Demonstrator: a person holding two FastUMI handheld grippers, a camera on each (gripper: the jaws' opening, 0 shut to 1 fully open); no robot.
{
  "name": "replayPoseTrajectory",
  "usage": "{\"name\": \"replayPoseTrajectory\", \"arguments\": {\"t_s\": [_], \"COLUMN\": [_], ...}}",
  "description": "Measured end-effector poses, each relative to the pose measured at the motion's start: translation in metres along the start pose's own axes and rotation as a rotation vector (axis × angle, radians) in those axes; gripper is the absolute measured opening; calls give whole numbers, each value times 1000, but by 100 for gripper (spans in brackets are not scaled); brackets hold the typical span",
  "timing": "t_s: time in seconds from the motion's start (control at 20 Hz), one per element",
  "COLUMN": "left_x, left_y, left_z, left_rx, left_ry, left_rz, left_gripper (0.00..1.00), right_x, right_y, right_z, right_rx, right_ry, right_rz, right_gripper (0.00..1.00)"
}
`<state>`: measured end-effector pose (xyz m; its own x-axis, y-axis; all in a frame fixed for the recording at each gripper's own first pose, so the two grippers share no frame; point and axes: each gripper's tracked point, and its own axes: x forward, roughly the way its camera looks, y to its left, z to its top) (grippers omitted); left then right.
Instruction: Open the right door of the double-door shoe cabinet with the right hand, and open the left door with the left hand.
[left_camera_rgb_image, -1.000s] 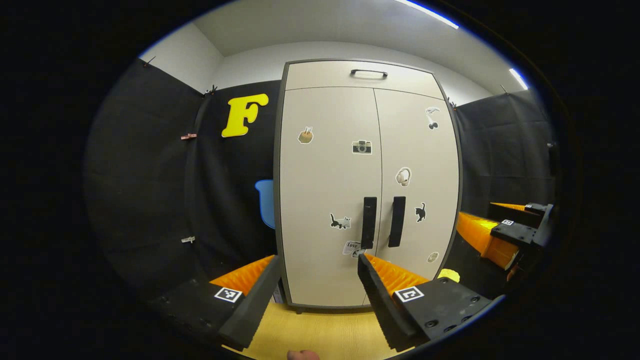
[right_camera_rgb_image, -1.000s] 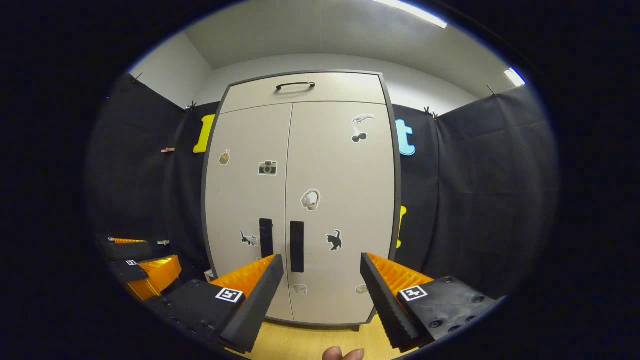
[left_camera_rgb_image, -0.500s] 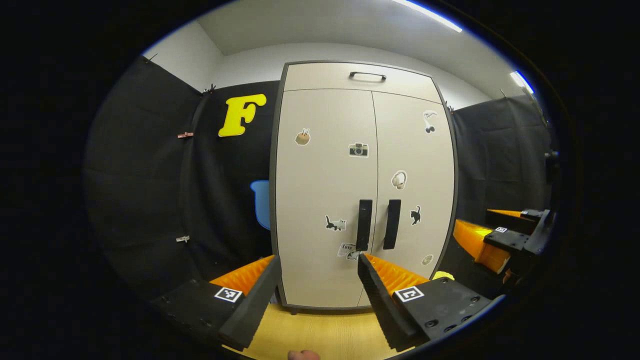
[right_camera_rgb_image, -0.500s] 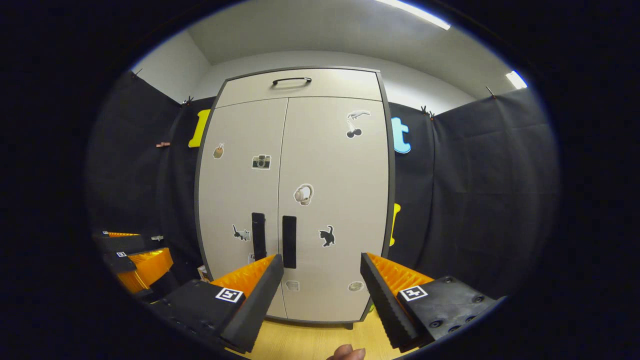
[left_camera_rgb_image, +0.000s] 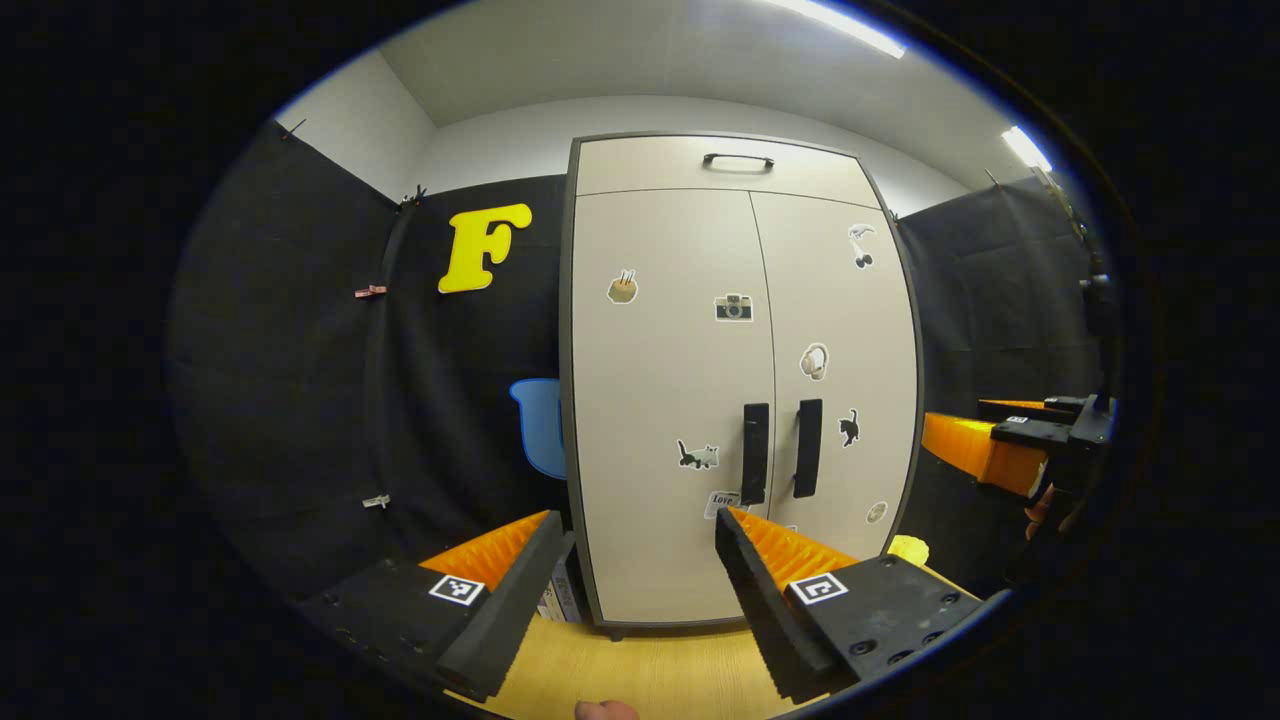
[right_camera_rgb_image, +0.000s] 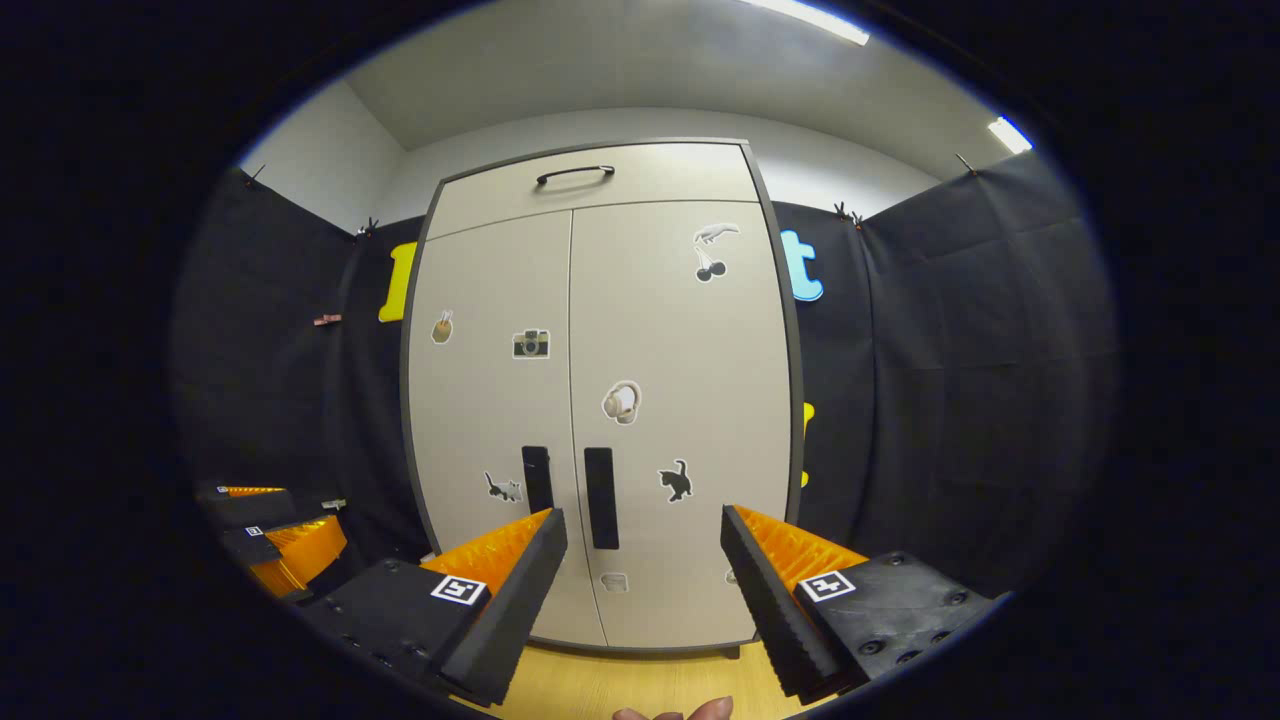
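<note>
Black cloth walls are enclosing a beige shoe cabinet (left_camera_rgb_image: 740, 380) standing on a wooden floor (left_camera_rgb_image: 650, 675), both doors shut, so its contents are hidden. Left gripper (left_camera_rgb_image: 632, 570) is hovering short of the left door handle (left_camera_rgb_image: 755, 454), jaws apart. Right gripper (right_camera_rgb_image: 642, 565) is hovering near the right door handle (right_camera_rgb_image: 600, 497), jaws apart.

black cloth walls (right_camera_rgb_image: 950, 380), wooden floor (left_camera_rgb_image: 650, 675), ceiling lights (left_camera_rgb_image: 850, 25)
</note>
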<state>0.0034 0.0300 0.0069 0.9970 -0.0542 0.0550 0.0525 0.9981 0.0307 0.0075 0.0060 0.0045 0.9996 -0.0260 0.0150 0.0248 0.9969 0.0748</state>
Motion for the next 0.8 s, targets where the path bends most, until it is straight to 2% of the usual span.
{"name": "replayPoseTrajectory", "arguments": {"t_s": [0.1, 0.3, 0.55, 0.8], "left_x": [0, -7, -17, -24], "left_y": [0, -14, -16, -14], "left_z": [2, -3, -12, -20], "left_rx": [2, -32, -28, -34], "left_ry": [-2, 10, 29, 42], "left_rz": [-6, -57, -74, -96], "left_gripper": [95, 95, 95, 95], "right_x": [11, 44, 88, 131], "right_y": [4, 14, 28, 34], "right_z": [2, -14, -25, -55], "right_rx": [3, 9, 18, -14], "right_ry": [-20, 20, 14, 48], "right_rz": [10, 13, 11, -19], "right_gripper": [97, 97, 98, 98]}}
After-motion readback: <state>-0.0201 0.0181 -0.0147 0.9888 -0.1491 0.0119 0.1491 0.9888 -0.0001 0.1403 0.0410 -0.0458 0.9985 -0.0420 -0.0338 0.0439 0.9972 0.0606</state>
